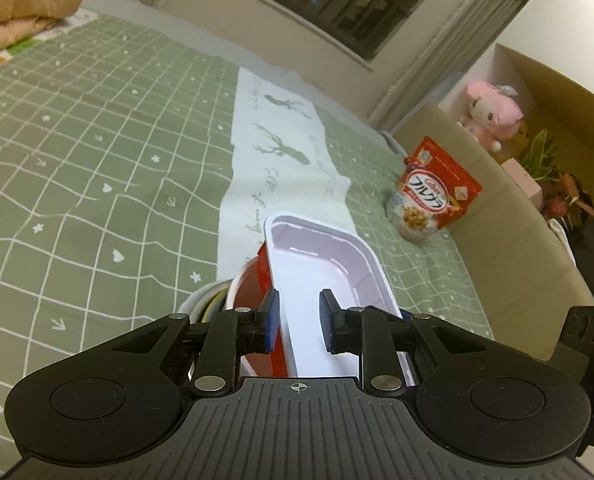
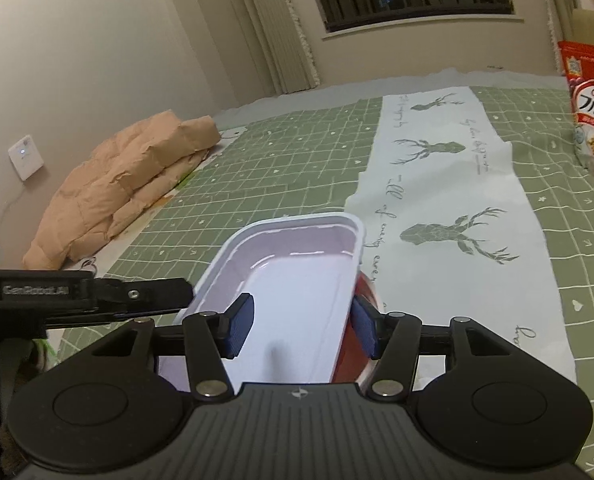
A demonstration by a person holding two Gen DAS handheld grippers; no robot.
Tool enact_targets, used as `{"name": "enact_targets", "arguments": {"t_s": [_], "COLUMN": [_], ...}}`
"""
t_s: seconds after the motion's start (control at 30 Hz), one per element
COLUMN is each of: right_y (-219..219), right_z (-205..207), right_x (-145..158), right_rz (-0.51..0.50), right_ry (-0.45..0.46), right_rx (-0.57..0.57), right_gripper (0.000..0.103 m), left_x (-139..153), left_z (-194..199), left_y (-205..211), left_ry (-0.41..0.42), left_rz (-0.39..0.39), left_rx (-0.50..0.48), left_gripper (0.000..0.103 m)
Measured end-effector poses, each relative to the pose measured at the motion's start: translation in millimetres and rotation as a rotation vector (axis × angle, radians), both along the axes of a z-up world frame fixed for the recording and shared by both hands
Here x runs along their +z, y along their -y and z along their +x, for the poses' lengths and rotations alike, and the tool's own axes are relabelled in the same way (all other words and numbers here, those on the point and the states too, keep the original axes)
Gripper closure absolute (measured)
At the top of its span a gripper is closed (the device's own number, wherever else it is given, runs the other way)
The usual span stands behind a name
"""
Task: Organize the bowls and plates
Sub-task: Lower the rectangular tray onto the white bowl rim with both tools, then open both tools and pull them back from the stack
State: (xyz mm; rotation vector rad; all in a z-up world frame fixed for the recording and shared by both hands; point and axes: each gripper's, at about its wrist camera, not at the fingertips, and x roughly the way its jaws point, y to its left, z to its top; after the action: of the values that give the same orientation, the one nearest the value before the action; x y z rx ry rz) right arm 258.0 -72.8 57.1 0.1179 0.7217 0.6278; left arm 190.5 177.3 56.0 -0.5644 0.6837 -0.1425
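Left wrist: you straddle the tray's (image 1: pixel 317 264) left wall, right gripper (image 2: pixel 303 326) its right.
Left gripper (image 1: pixel 299 320) unclamped; tray's length runs straight ahead, above the red bowl (image 1: pixel 253 280).

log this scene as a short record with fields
surface: green grid bedsheet with deer-print cloth
stack: white tray over red bowl; white bowl just left of it
left claw: open, astride tray's left wall
right claw: open, astride tray's right wall
nearby: cereal bag
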Motion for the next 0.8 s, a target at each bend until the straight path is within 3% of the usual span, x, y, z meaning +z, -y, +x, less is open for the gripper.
{"name": "enact_targets", "arguments": {"t_s": [0.27, 0.33, 0.4, 0.47, 0.6, 0.7, 0.73, 0.8], "right_y": [20, 28, 34, 40, 56, 65, 68, 72], "right_z": [-43, -58, -75, -93, -128, -154, -163, -179], "right_x": [23, 28, 30, 26, 5, -21, -30, -45], "right_rz": [-0.028, -0.017, -0.015, -0.021, -0.007, -0.018, -0.029, -0.071], "right_ry": [0.183, 0.201, 0.214, 0.212, 0.152, 0.09, 0.076, 0.061], "right_rx": [-0.089, -0.105, -0.12, -0.119, -0.152, -0.157, -0.164, -0.185], "right_gripper": [0.047, 0.036, 0.032, 0.032, 0.029, 0.029, 0.029, 0.028], "left_x": [25, 24, 18, 9, -21, -46, -52, -55], "left_z": [-47, -62, -86, -107, -138, -160, -167, -177], "left_y": [12, 22, 36, 53, 90, 127, 136, 144], "left_ry": [0.142, 0.163, 0.202, 0.231, 0.209, 0.177, 0.172, 0.162], "left_rz": [0.093, 0.139, 0.185, 0.244, 0.371, 0.54, 0.564, 0.533], "left_rx": [0.05, 0.061, 0.086, 0.082, 0.048, 0.04, 0.046, 0.036], "left_gripper": [0.078, 0.078, 0.078, 0.079, 0.084, 0.086, 0.086, 0.086]}}
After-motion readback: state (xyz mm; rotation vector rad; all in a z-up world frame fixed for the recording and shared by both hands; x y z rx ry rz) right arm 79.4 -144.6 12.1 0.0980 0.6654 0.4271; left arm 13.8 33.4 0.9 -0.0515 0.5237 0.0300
